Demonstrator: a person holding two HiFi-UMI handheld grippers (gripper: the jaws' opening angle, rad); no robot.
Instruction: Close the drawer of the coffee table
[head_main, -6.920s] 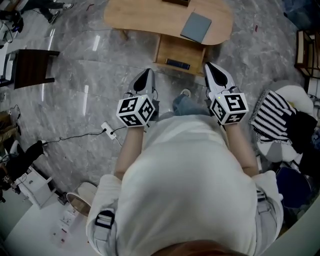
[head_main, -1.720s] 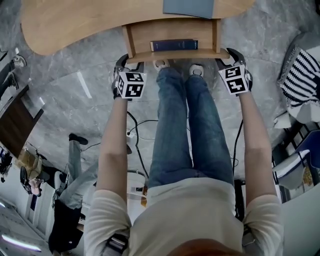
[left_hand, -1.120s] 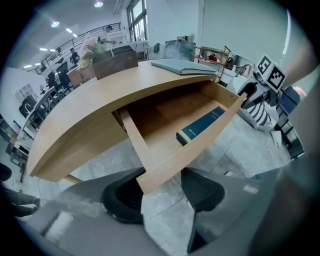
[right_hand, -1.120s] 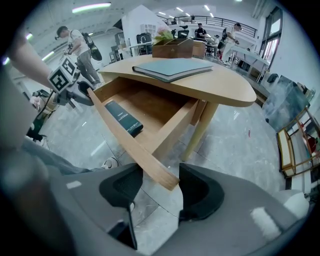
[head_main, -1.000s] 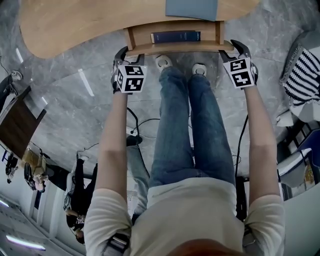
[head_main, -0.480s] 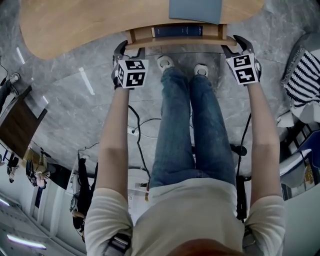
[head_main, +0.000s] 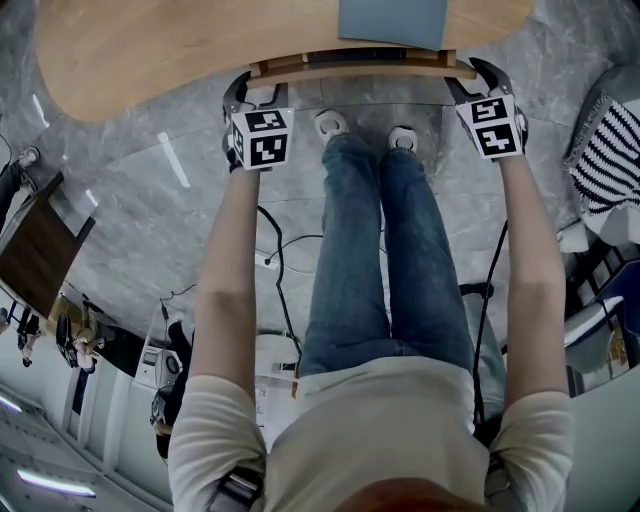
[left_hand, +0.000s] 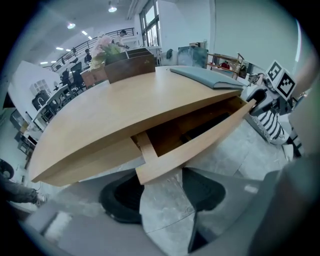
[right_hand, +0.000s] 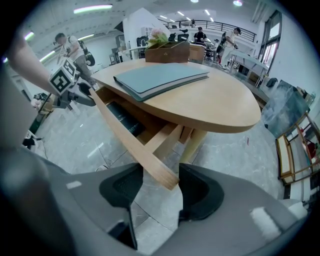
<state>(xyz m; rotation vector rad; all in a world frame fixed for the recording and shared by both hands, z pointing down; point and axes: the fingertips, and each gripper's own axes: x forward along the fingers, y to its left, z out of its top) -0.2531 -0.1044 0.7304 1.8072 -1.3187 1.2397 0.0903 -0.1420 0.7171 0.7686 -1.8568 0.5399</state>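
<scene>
At both ends of drawer front (head_main: 350, 70) | my left gripper (head_main: 250, 92), right gripper (head_main: 472, 82): jaws spread, straddling corners, unpinched | I'd push both evenly, avoiding skew.

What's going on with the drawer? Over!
Both open: left gripper and right gripper straddle the front board's ends. The drawer nearly in, gap left. Inside, a dark book; nothing seen blocking.

The drawer (head_main: 350, 68) sits under the tabletop (head_main: 150, 50), its front just proud of the edge. The left gripper (head_main: 243, 88) is at its left end, the right gripper (head_main: 472, 78) at its right, the person's shoes (head_main: 328, 123) between them; a folder (head_main: 392, 20) lies above
</scene>
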